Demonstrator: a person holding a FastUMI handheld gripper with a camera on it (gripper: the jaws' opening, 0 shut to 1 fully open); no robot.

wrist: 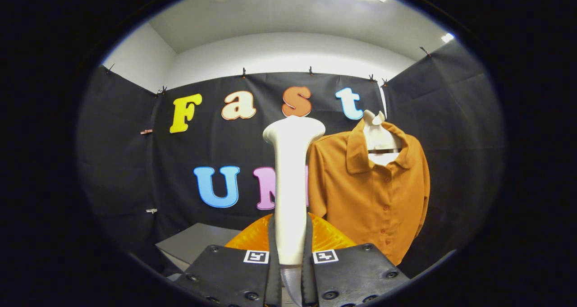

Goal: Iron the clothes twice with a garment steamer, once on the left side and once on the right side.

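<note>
Gripper view: the gripper (290,235) clamps a white garment steamer (290,180) upright beside a hanging orange shirt (372,194).

Both fingers (272,253) press on the steamer's handle from either side, nearly closed, with the handle filling the narrow gap between them. The steamer's flared head rises well above the fingertips, level with the shirt's collar. The shirt, buttoned down the front, hangs on a white hanger (381,138) just to the right of the steamer and beyond it. Behind the steamer's handle, low down, sits a translucent orange rounded object (331,237), and left of that a grey tabletop (198,244).
</note>
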